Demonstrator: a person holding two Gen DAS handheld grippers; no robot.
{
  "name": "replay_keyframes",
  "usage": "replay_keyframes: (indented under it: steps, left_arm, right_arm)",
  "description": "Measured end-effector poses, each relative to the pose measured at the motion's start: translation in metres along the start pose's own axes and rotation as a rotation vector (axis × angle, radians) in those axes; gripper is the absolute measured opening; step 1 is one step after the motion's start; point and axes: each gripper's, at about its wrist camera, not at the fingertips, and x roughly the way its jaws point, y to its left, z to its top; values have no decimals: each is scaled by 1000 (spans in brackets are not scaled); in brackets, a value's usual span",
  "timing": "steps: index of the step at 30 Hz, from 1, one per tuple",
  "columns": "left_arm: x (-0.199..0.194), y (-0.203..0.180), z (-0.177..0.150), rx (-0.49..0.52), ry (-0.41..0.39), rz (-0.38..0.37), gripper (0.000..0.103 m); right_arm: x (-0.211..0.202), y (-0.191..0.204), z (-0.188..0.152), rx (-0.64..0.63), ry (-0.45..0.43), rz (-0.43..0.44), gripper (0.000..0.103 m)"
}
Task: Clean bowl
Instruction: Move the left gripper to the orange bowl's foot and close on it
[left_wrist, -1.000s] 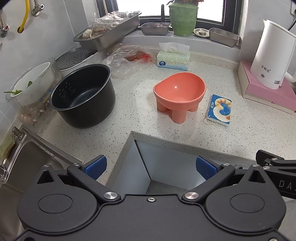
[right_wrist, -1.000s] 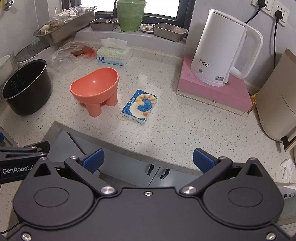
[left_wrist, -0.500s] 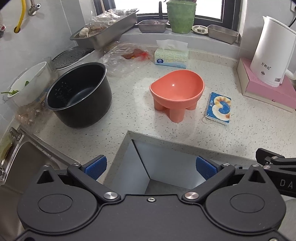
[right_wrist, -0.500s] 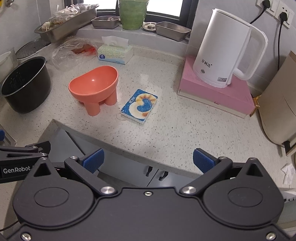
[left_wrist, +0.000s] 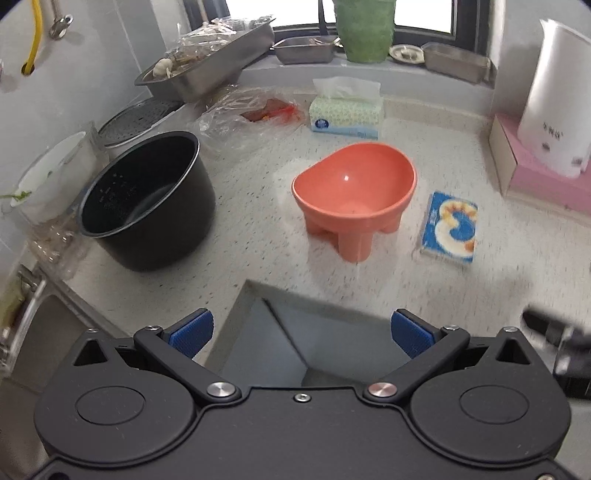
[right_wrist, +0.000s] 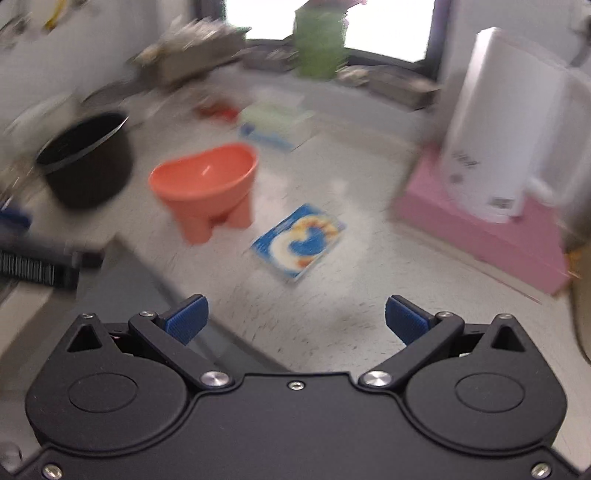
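Note:
A coral footed bowl (left_wrist: 356, 192) (right_wrist: 207, 184) stands upright on the speckled counter, its inside showing. To its right lies a blue-and-white sponge (left_wrist: 452, 227) (right_wrist: 301, 242), flat on the counter. My left gripper (left_wrist: 301, 334) is open and hangs in front of the counter's front edge, short of the bowl, with nothing between its fingers. My right gripper (right_wrist: 295, 319) is open too, over the counter's front part just short of the sponge; its view is blurred. The right gripper's body shows as a dark blur at the left wrist view's right edge.
A black pot (left_wrist: 147, 199) stands left of the bowl, with a sink (left_wrist: 33, 332) at the near left. Behind are a tissue box (left_wrist: 345, 112), a plastic bag (left_wrist: 251, 114) and steel trays (left_wrist: 207, 74). A white kettle (right_wrist: 495, 125) on a pink box (right_wrist: 484, 236) stands at the right.
Both grippers have moved forward toward the counter. The right one moved fast, now over the counter near the sponge, and its view has blurred. Both stay open; bowl and sponge have not moved.

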Motion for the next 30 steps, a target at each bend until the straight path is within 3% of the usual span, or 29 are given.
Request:
replay_keyframes:
  steps: [7,13,17,23,30]
  left_arm:
    - [30,3,1,42,-66,-68,103]
    - [76,5,4,110,-127,-122,103]
    - [104,1,0,150,-203,-196,103]
    - [128,0,-8,99,-275,-283,103]
    - [140,-8,-2,73,-264,-306,102]
  right_arm:
    - [48,12,10,-110,-29,6,103]
    - [90,29,28,-248,28,-31,101]
    - [108,36,33,-273,80,-23,93]
    - [118,35,30,-290,137,-56,92]
    - [118,31,33,-320,142,-35,92]
